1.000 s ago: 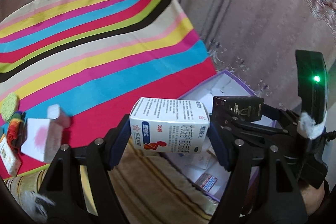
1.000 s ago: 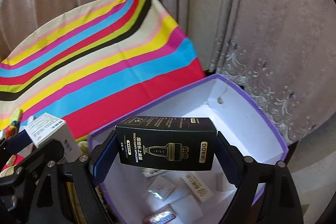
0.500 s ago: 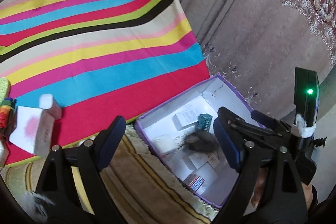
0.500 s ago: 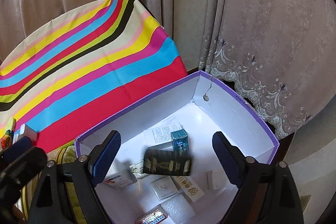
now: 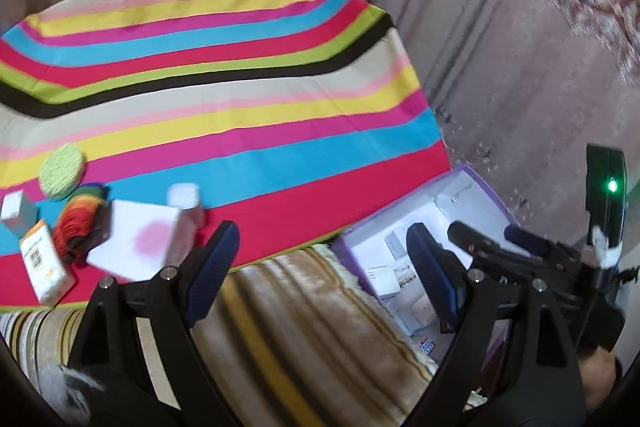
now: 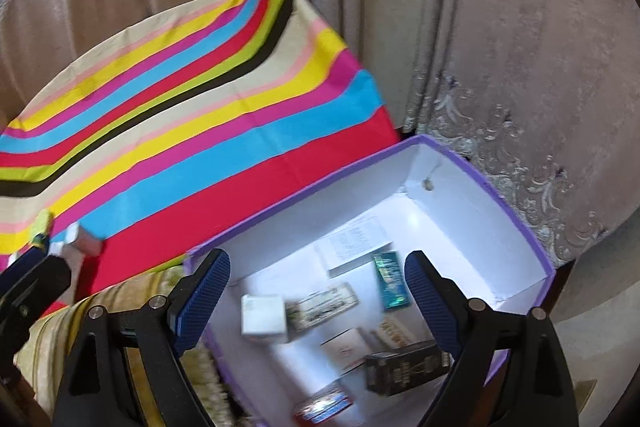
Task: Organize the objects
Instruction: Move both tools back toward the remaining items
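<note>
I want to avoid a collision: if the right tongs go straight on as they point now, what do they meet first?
Probably the small boxes lying inside the purple storage box; the right tongs are open and empty above them, though depth is unclear.

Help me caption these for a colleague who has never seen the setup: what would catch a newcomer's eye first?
First, the brightly striped tablecloth, filling the upper left of both views. Next, the open purple-rimmed box beside it at lower right, its white inside scattered with small cartons, a black carton nearest the camera. A cluster of leftover items, including a white box with a pink spot, sits on the cloth's near left edge.
</note>
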